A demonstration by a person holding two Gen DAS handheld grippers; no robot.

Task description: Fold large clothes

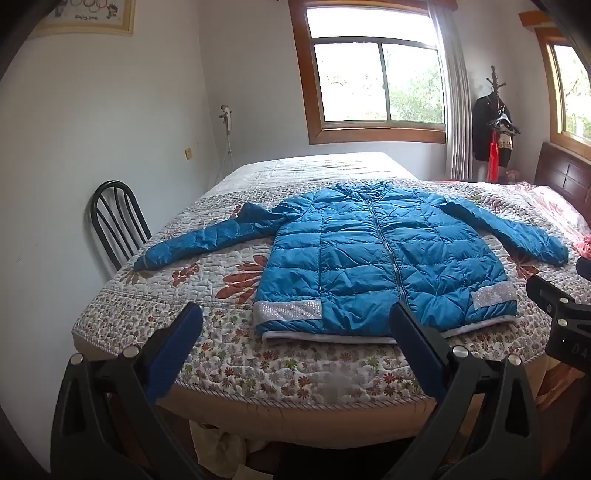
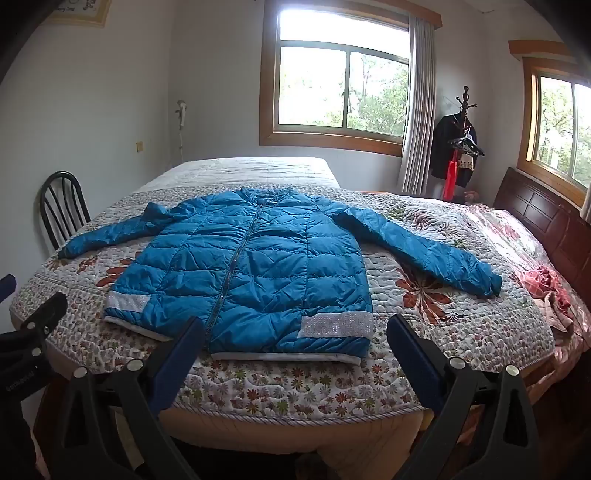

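item: blue quilted puffer jacket [image 1: 384, 254], one piece
pose: flat, front up, hem near, collar far
zip: closed, runs down the centre
sleeves: both spread outward, left one bent slightly, right one angled toward near-right
trim: silver sparkly bands at both hem corners, pale hem edge
state: unfolded
place: on floral quilt, near half

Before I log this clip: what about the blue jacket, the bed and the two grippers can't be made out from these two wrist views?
- Blue jacket: its back and lining lie hidden against the quilt, both views.
- Under the bed: dark, blocked by the left gripper in the left wrist view.
- Right gripper: only the fingers show; its body is cut off by the bottom edge.
- Framed picture: cropped by the top edge, text too small.
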